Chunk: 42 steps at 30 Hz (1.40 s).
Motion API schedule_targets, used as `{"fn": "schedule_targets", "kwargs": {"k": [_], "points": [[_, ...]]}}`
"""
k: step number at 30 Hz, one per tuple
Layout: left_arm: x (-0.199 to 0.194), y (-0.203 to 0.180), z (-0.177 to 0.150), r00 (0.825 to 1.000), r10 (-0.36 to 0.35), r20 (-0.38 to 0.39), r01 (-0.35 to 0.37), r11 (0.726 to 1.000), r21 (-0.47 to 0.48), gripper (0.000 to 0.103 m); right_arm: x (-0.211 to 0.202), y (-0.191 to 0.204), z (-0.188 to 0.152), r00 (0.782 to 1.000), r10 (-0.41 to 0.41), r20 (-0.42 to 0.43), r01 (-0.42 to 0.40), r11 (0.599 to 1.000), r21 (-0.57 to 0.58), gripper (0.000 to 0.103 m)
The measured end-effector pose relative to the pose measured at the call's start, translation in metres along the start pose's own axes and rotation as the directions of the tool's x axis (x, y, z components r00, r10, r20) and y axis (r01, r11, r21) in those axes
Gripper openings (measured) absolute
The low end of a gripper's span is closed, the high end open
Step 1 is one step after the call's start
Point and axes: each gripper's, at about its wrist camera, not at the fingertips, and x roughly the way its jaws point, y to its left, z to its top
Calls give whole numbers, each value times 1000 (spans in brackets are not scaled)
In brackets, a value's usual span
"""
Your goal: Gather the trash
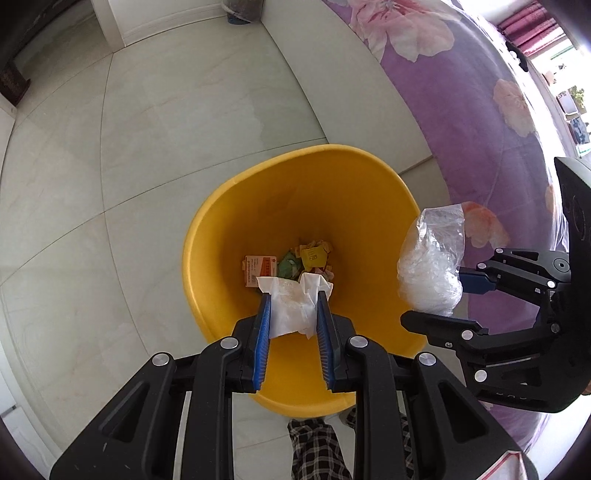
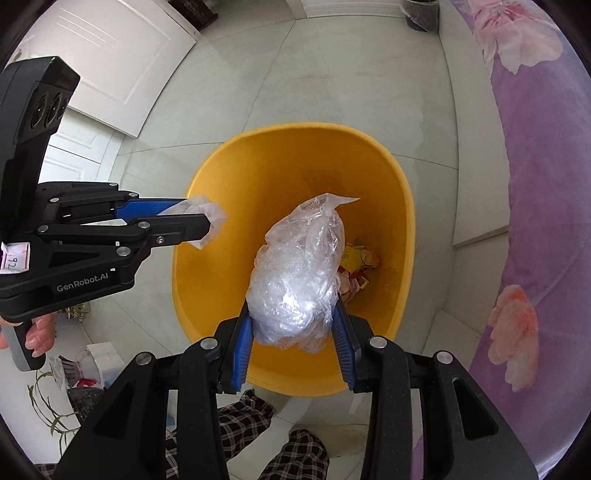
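Note:
A yellow bin point(image 1: 221, 206) stands on the tiled floor, with paper scraps and wrappers point(image 1: 295, 258) at its bottom. My left gripper point(image 1: 292, 290) is shut on a crumpled white tissue point(image 1: 291, 306) and holds it over the bin's mouth. My right gripper point(image 2: 293, 301) is shut on a crumpled clear plastic bag point(image 2: 295, 273), also above the bin point(image 2: 229, 166). In the left wrist view the bag point(image 1: 430, 266) and right gripper sit at the bin's right rim. In the right wrist view the left gripper point(image 2: 212, 221) holds the tissue point(image 2: 210, 221) at the bin's left rim.
A bed with a purple floral cover point(image 1: 461, 92) runs along the right. A white door point(image 2: 103, 55) is at far left. A dark pot point(image 1: 243, 9) stands at the far wall. Small clutter and plant stems point(image 2: 74, 373) lie at lower left. Plaid trouser legs point(image 2: 288, 450) are below.

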Motion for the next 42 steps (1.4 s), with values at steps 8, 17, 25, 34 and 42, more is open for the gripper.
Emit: {"fn": "schedule_targets", "kwargs": {"k": [8,17,25,34,42], "points": [[3,4,0,1000,12,-1,-12,1000,-15,23,2,-1,-2,1000,7,14,-7,1000,-12,47],[6,6,-4,999,49,0,-49,997,-62,53,-1,0,-8,998,-25,50,26,999,-23,71],[-1,2,-2,998,60,15,-59,996,-73,53,-6,5,-9,997,-25,67,27,999,-22,71],[-20,1,-3,989,140,40,-132,979,-154,64,-21,13,-17,986,-127,113,122,991,52,72],[-45,1,-9,979,194,64,-177,962,-209,87,-41,21,-25,960,-249,126,224,957,184,77]]}}
